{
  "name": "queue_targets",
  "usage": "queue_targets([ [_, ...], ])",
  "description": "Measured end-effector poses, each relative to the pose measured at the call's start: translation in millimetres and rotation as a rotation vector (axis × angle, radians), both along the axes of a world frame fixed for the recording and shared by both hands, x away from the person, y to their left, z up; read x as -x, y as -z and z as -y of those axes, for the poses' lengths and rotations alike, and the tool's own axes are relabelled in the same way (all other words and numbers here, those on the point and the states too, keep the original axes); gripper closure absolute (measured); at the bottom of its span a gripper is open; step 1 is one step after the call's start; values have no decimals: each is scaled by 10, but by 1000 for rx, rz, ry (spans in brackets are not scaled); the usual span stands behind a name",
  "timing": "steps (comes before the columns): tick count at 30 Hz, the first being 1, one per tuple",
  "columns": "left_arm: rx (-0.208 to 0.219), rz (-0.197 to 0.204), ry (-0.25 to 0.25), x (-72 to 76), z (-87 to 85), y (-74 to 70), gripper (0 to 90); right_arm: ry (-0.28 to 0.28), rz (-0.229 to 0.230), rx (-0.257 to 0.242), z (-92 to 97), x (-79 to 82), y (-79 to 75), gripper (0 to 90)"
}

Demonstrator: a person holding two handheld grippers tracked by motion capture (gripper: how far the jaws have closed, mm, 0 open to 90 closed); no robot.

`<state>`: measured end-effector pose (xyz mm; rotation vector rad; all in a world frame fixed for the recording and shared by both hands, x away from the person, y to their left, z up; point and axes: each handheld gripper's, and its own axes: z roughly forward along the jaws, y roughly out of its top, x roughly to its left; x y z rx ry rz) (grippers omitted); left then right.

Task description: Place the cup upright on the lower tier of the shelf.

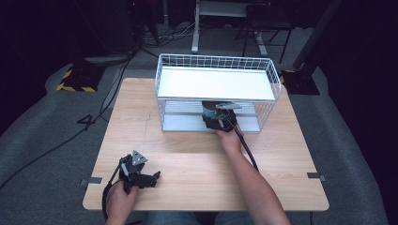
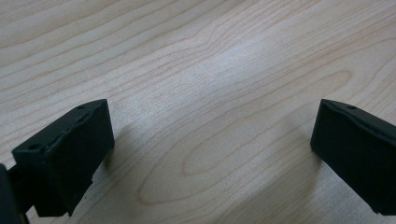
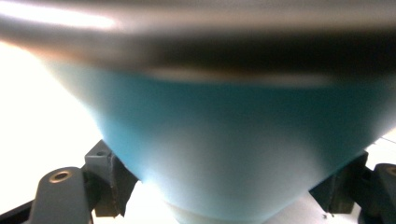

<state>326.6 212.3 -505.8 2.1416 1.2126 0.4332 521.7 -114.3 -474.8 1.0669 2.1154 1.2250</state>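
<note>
Left gripper (image 1: 152, 178): rests low on the wooden table (image 1: 197, 154) near its front-left corner, held in the person's left hand (image 1: 119, 201). In the left gripper view its jaws stand wide apart with bare wood between them; it holds nothing.

Wire rack (image 1: 217, 91): white, two-tier, at the far middle of the table. The upper shelf is a plain white panel; the lower shelf is open at the front.

Teal bowl (image 1: 210, 111): inside the rack's lower tier, just under the upper shelf, right of centre. In the right gripper view its flared teal wall (image 3: 224, 144) narrows toward the base, with a dark rim above.

Right gripper (image 1: 220, 121): reaches into the lower tier from the front, the right hand (image 1: 230, 138) behind it. Its jaws sit clamped on the bowl's lower wall, one on each side.

Risk, clearance: the rim looks close to the shelf above. A lift or tilt would probably knock it against the panel or front wire.

Risk, grip: the wall tapers and looks smooth, so the bowl might slide in the jaws.

Risk, cable: the right gripper's cable (image 1: 248, 150) trails across the table and could snag on the rack's front edge.

Risk, rack: a catch might drag the light rack forward, as the left gripper is not bracing it.
</note>
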Motion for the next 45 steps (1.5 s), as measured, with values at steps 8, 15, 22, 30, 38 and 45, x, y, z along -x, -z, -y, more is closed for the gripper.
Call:
queue_targets([
  [8,1,0,0,0,0,0,0,28,-7,-12,-12,-72,80,221],
  [15,0,0,0,0,0,0,0,36,-19,-46,18,-91,93,207],
  [22,0,-1,0,1,0,0,0,67,-15,-65,98,-84,56,36],
  [30,1,0,0,0,0,0,0,58,3,-28,206,39,-45,5],
  [38,0,0,0,1,0,1,0,24,-16,-14,375,281,-177,5],
  [45,0,1,0,1,1,1,0,-3,-20,-20,535,497,-276,5],
])
